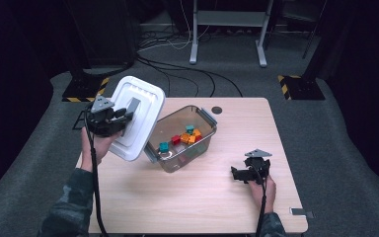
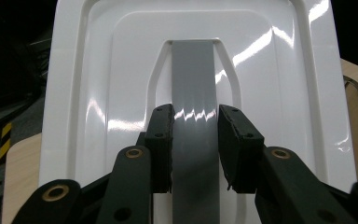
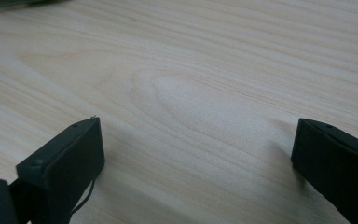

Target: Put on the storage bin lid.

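So the left gripper [image 1: 121, 116] is clamping the grey handle strip [image 2: 193, 93] that runs down the middle of a white plastic lid [image 1: 135, 116] — in the left gripper view both black pads are pressing on the strip's two edges, so the jaws are sitting narrowed around it, nowhere near wide open. The lid is being held up off the table [image 1: 217, 202], tilted, hanging over the table's left edge with its lower right corner just beside the rim of the container.

That container is a clear plastic bin [image 1: 181, 159] sitting open near the middle of the tabletop, grey latches sticking out at two corners. Inside it a handful of small coloured blocks [image 1: 186, 138] are lying loose on the bottom — teal, red and orange ones, mostly bunched toward the right side, one teal piece a bit apart on the left.

The right gripper [image 1: 241, 174] is hanging out low over the right-hand part of the table, well apart from the bin. In the right gripper view its jaws are standing wide apart with bare wood grain between them, so it's holding nothing.
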Action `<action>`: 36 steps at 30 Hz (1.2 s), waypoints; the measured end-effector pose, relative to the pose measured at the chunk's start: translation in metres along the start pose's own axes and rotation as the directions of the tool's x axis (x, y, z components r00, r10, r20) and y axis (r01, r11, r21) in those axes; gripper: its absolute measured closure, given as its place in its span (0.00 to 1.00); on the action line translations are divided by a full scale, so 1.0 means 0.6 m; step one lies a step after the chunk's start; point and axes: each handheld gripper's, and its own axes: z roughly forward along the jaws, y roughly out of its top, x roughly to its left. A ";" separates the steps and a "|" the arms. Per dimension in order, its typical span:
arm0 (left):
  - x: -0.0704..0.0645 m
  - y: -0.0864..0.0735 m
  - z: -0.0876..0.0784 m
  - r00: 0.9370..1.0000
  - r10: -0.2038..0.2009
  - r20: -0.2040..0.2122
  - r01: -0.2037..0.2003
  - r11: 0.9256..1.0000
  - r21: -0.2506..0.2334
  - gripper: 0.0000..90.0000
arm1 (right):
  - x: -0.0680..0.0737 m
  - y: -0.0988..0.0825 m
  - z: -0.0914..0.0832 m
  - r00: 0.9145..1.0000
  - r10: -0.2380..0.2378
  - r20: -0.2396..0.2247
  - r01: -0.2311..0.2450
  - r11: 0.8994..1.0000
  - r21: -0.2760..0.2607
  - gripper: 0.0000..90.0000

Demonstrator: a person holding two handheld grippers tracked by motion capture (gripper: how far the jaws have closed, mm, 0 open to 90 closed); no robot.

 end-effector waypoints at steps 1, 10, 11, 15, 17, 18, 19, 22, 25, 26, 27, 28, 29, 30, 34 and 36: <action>-0.002 0.002 0.002 1.000 0.000 0.006 0.000 1.000 -0.001 0.74 | 0.000 0.000 0.000 1.000 0.000 0.000 0.000 1.000 0.000 0.02; -0.023 0.020 0.018 0.998 0.028 0.047 -0.029 1.000 0.012 0.74 | 0.000 0.000 0.000 1.000 0.000 0.000 0.000 1.000 0.000 0.02; -0.026 0.021 0.021 0.998 0.030 0.051 -0.031 0.999 0.013 0.74 | 0.000 0.000 0.000 1.000 0.000 0.000 0.000 1.000 0.000 0.02; -0.035 0.027 0.030 0.996 0.051 0.074 -0.053 0.998 0.028 0.74 | 0.000 0.000 0.000 1.000 0.000 0.001 0.000 1.000 0.000 0.02; -0.045 0.031 0.038 0.995 0.062 0.083 -0.065 0.997 0.033 0.74 | 0.000 0.000 0.000 1.000 -0.001 0.000 0.001 1.000 0.000 0.02; -0.045 0.031 0.038 0.995 0.062 0.083 -0.065 0.997 0.033 0.74 | 0.000 0.000 0.000 1.000 -0.001 0.000 0.001 1.000 0.000 0.02; -0.051 0.033 0.045 0.993 0.069 0.094 -0.073 0.997 0.040 0.74 | 0.000 0.000 0.000 1.000 -0.001 0.001 0.001 1.000 0.000 0.02; -0.057 0.035 0.052 0.992 0.074 0.106 -0.080 0.996 0.047 0.74 | 0.000 0.000 0.000 1.000 -0.001 0.001 0.001 1.000 0.000 0.02; -0.071 0.039 0.067 0.988 0.082 0.133 -0.090 0.994 0.057 0.74 | 0.000 0.000 0.000 1.000 -0.001 0.002 0.001 1.000 -0.001 0.02; -0.071 0.039 0.067 0.988 0.082 0.133 -0.090 0.994 0.057 0.74 | 0.000 0.000 0.000 1.000 -0.001 0.002 0.001 1.000 -0.001 0.02; -0.077 0.042 0.073 0.986 0.086 0.142 -0.095 0.994 0.059 0.74 | 0.000 0.000 0.000 1.000 -0.001 0.002 0.001 1.000 -0.001 0.02; -0.080 0.044 0.077 0.985 0.088 0.145 -0.097 0.994 0.058 0.74 | 0.000 0.000 0.000 1.000 -0.001 0.002 0.001 1.000 -0.001 0.02; -0.083 0.046 0.081 0.984 0.092 0.150 -0.102 0.993 0.060 0.74 | 0.000 0.000 0.000 1.000 -0.001 0.002 0.001 1.000 -0.001 0.02; -0.083 0.046 0.081 0.984 0.092 0.150 -0.102 0.993 0.060 0.74 | 0.000 0.000 0.000 1.000 -0.001 0.002 0.001 1.000 -0.001 0.02; -0.094 0.053 0.096 0.980 0.099 0.175 -0.114 0.990 0.079 0.74 | 0.000 0.000 0.000 1.000 -0.001 0.003 0.001 1.000 -0.001 0.02; -0.100 0.054 0.106 0.978 0.105 0.182 -0.122 0.988 0.089 0.74 | 0.000 0.000 0.000 1.000 -0.002 0.002 0.002 1.000 -0.001 0.02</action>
